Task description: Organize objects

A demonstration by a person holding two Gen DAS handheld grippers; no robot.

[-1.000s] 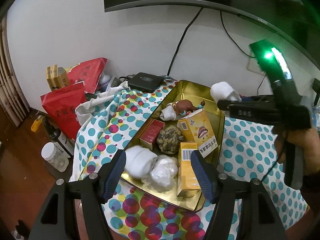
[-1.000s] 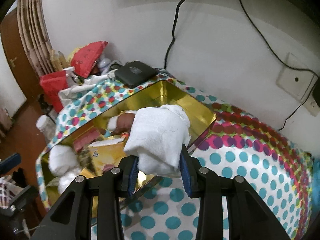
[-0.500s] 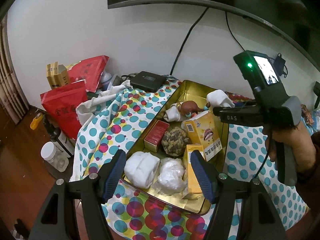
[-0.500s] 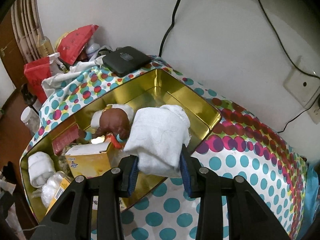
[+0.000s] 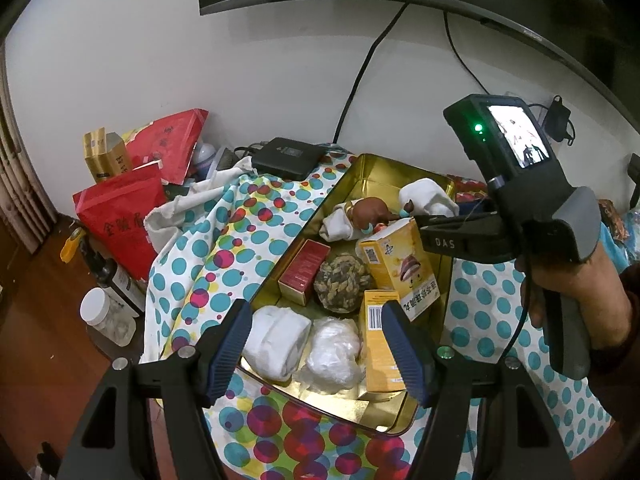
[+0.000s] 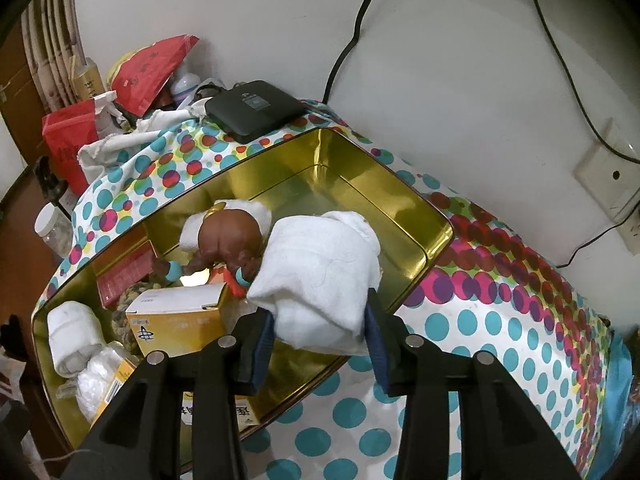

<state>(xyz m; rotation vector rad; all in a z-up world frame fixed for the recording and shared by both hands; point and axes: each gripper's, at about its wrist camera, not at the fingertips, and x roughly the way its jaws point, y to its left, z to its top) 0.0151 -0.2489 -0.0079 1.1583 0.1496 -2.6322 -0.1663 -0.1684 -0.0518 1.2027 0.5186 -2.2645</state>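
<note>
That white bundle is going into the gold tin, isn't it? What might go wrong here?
The right gripper is opening with the white cloth roll between its pads, over the gold tin. Released here, the roll may knock the brown figurine right beside it, or sag onto the near rim and tumble onto the dotted cloth.

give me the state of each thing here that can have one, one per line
gold tin: open, no lid on it, partly filled
white rolled towel: between the right gripper's pads, over the tin's far end
right gripper: jaws opening, towel between them
left gripper: open, holding nothing
tall yellow box: leaning tilted in the tin
brown doll: lying in the tin beside the towel
gripper screen: lit
</note>
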